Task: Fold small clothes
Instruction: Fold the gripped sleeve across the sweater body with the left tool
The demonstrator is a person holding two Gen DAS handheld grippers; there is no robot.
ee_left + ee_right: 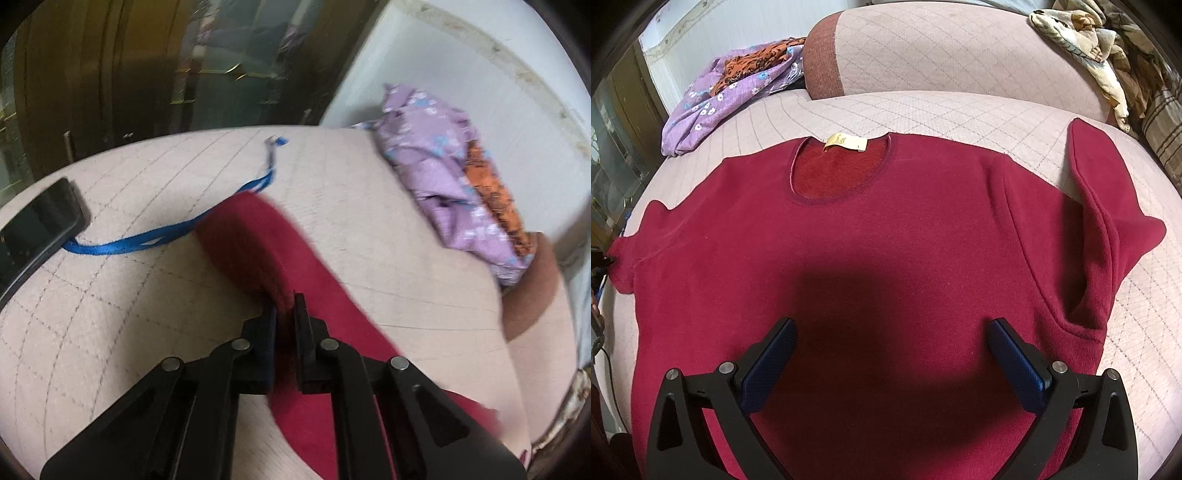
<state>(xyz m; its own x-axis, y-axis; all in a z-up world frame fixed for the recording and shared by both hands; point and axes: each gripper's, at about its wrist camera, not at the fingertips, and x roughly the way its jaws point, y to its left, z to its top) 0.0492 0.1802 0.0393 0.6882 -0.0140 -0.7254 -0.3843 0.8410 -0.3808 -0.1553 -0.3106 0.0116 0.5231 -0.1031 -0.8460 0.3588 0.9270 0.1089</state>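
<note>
Over bed (960, 110) | left hand-held gripper (286, 314) angled down, clamped on red shirt (886, 240) sleeve | right hand-held gripper (892, 332) angled down, wide above shirt

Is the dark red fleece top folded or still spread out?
Mostly spread: the dark red fleece top lies flat, neckline showing; one sleeve is doubled back.
</note>
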